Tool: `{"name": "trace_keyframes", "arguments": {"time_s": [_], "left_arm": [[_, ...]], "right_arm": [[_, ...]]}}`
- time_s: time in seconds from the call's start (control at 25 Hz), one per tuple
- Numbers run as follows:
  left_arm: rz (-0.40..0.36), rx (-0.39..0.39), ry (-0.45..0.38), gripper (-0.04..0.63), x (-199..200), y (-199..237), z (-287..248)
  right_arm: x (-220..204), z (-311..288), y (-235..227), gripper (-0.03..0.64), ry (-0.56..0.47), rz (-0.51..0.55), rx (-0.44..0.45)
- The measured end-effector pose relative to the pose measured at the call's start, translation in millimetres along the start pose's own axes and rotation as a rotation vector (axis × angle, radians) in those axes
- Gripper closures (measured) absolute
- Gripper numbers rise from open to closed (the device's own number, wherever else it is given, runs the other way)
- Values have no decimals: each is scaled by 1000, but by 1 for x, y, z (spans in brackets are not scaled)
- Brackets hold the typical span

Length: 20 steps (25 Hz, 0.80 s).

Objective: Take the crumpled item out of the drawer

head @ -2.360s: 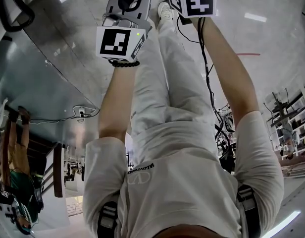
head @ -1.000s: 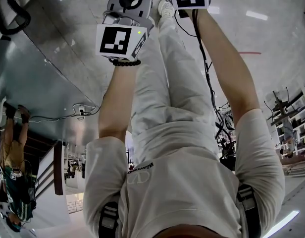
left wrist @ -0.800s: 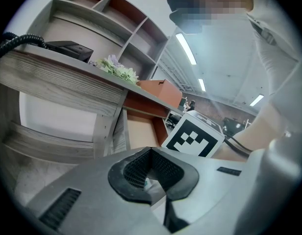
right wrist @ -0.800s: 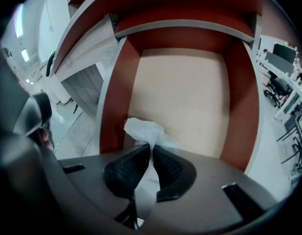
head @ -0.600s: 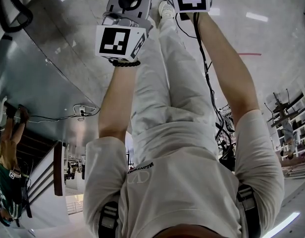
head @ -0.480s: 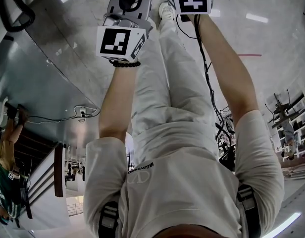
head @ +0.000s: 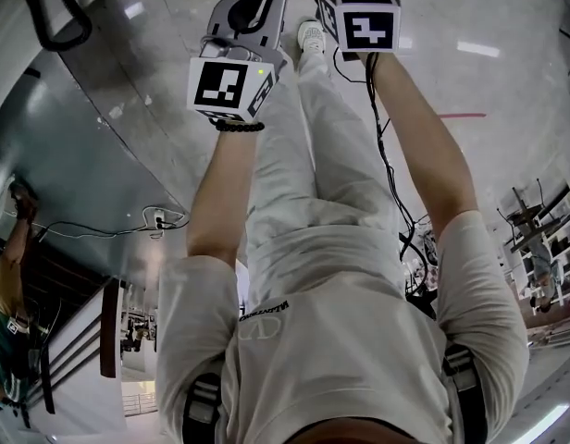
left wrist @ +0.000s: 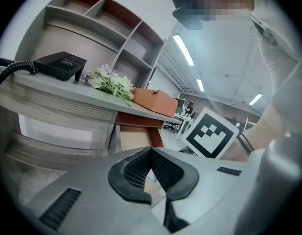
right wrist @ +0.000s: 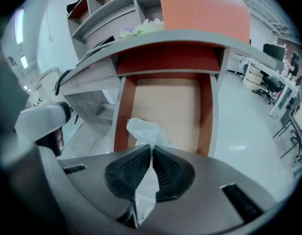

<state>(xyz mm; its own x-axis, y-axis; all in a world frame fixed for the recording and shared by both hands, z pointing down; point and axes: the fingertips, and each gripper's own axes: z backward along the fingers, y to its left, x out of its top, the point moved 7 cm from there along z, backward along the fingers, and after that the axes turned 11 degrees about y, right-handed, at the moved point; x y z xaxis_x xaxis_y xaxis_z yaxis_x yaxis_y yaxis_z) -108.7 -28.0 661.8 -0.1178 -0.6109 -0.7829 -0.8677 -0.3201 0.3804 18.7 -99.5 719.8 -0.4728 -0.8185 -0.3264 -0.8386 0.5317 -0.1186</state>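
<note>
My right gripper is shut on a crumpled white item; its jaws have just been closing on it. The item bunches up above the pads and hangs over the open drawer, which has red-brown sides and a pale wooden bottom. My left gripper has its pad tips together and nothing between them; the drawer lies beyond it. In the head view only the marker cubes of the left gripper and right gripper show; the jaws are cut off at the top.
On the grey desk top stand a black phone, a bunch of flowers and an orange box. Shelves rise behind it. Office chairs stand to the right on the pale floor.
In the head view both marker cubes have shifted lower in the picture and look slightly larger, the right one more. The bystander at the left edge has moved.
</note>
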Motion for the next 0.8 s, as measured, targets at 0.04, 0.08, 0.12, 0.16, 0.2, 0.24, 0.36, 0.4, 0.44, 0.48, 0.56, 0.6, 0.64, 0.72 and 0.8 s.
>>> {"name": "trace_keyframes", "arguments": {"time_s": [0.04, 0.08, 0.12, 0.16, 0.2, 0.24, 0.36, 0.4, 0.44, 0.48, 0.56, 0.6, 0.64, 0.72, 0.8], "left_arm": [[-3, 2, -1, 595, 5, -3, 2], [-7, 3, -3, 595, 10, -5, 4], [-13, 5, -4, 595, 15, -7, 5], [-18, 6, -6, 595, 20, -8, 7], [-23, 7, -8, 595, 25, -10, 8], [-27, 8, -10, 595, 30, -10, 9], [-35, 13, -22, 595, 44, -13, 15], [-38, 16, -26, 595, 49, -14, 18], [-42, 18, -30, 595, 54, -15, 20], [-47, 21, -34, 595, 59, -16, 23], [-53, 27, -41, 595, 71, -21, 32], [-54, 33, -45, 595, 77, -24, 38], [-55, 40, -52, 595, 83, -26, 43], [-61, 57, -69, 595, 97, -30, 55], [-65, 72, -81, 595, 111, -35, 67]], "right_arm": [[0, 7, -1, 604, -10, -3, -3], [0, 15, -2, 604, -24, -7, -6], [1, 22, -4, 604, -42, -13, -10], [2, 28, -5, 604, -61, -24, -13], [3, 35, -6, 604, -78, -42, -13], [3, 41, -7, 604, -95, -63, -12], [7, 61, -6, 604, -150, -113, 4], [9, 68, -6, 604, -174, -122, 11], [12, 76, -5, 604, -200, -126, 16], [16, 85, -4, 605, -224, -126, 18], [21, 105, -5, 605, -262, -129, 18], [22, 116, -6, 604, -278, -135, 19], [25, 127, -7, 605, -292, -143, 21], [31, 148, -9, 606, -323, -152, 26], [36, 171, -9, 606, -352, -152, 28]]}}
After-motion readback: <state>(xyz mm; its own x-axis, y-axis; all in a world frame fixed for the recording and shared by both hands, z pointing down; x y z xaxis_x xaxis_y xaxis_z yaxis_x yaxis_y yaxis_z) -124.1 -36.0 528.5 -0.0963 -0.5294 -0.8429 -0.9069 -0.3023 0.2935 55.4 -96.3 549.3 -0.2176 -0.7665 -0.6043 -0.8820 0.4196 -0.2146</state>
